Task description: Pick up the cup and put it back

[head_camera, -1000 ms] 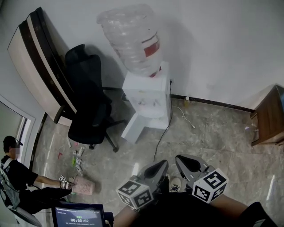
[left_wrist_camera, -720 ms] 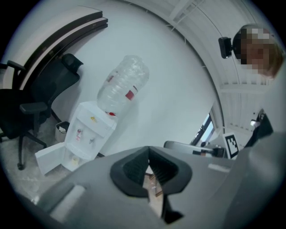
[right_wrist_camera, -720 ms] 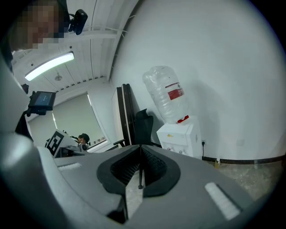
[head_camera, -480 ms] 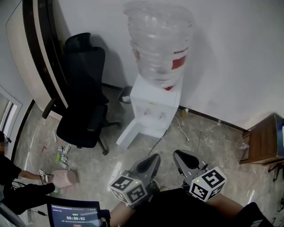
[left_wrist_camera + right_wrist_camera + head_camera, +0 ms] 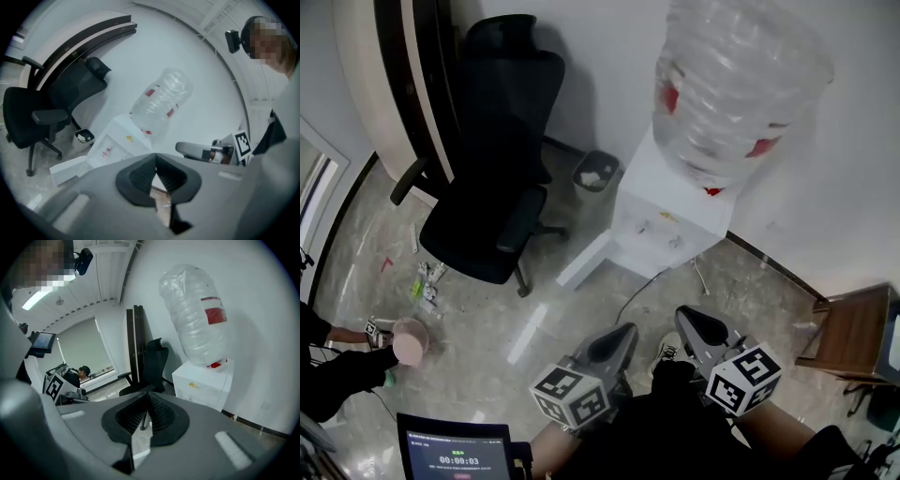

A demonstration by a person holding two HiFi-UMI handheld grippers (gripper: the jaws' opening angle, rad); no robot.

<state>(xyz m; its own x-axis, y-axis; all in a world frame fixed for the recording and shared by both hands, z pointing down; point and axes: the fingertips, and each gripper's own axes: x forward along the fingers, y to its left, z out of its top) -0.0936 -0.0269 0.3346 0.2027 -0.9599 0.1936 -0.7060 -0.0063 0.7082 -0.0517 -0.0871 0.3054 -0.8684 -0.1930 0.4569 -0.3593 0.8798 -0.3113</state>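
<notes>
No cup shows in any view. A white water dispenser with a big clear bottle stands against the wall ahead; it also appears as the dispenser and the dispenser in the two gripper views. My left gripper and right gripper are held low near my body, side by side, well short of the dispenser. In the left gripper view the left gripper is shut on nothing. The right gripper is likewise shut and empty.
A black office chair stands left of the dispenser, with a small grey bin between them. A cable runs over the floor. A wooden cabinet sits at right. At far left a person holds a pink container. A timer screen is bottom left.
The head view has closed in and swung, so the dispenser looms larger and further right. Both grippers stay low and shut. The person's pink container has shifted left and up.
</notes>
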